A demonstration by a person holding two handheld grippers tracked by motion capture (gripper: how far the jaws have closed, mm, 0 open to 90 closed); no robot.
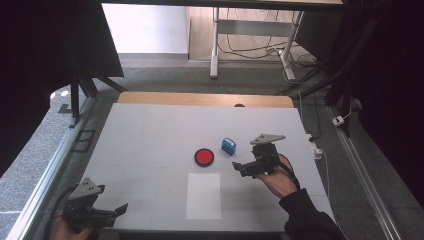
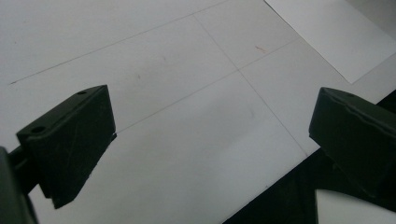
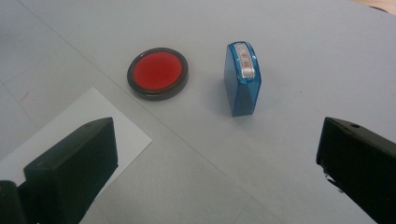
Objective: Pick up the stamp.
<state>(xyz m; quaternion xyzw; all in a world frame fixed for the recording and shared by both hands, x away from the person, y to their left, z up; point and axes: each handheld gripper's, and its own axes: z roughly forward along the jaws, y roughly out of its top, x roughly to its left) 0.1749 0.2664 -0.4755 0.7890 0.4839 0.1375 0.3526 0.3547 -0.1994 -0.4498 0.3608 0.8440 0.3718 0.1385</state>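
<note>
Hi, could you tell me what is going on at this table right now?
A person sits at a white table with a gripper in each hand. The right gripper is open and points toward a blue stamp standing upright, apart from a round red ink pad; it holds nothing yet. A white sheet of paper lies nearer the person. The left gripper waits open and empty at the table's near left corner. It looks like a reach for the stamp.

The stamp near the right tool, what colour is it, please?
Translucent blue stamp, clearest in the right gripper view.
</note>
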